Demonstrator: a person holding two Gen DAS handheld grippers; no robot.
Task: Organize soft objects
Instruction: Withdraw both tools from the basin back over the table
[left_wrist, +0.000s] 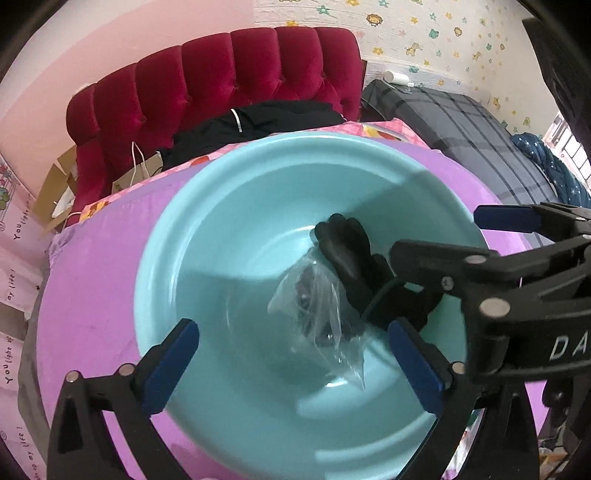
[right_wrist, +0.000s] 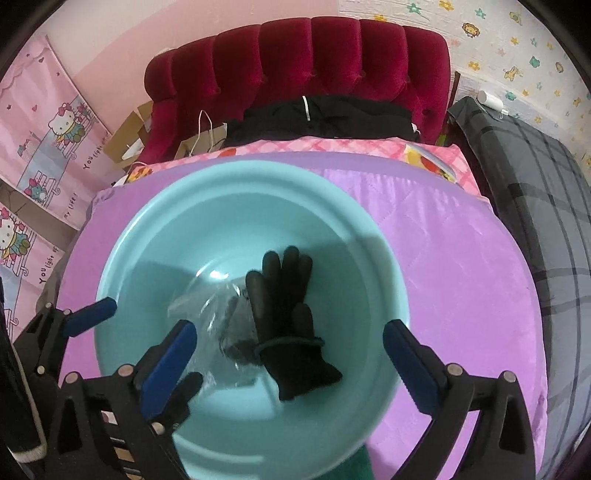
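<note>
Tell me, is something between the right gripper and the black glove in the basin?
Nothing visible. The right gripper is open above the basin, and the glove lies bare, resting partly on a clear plastic bag.

A black glove (right_wrist: 288, 314) lies flat, partly over a crumpled clear plastic bag (right_wrist: 221, 325), inside the turquoise basin (right_wrist: 147, 229).

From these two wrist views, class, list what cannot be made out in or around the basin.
- Contents of the clear plastic bag: dark items inside, blurred by crinkled plastic and glare in both views.
- Black glove cuff, left wrist view: hidden behind the right claw.
- Teal basin near rim: cut off by the frame's bottom edge and the left claw.
</note>
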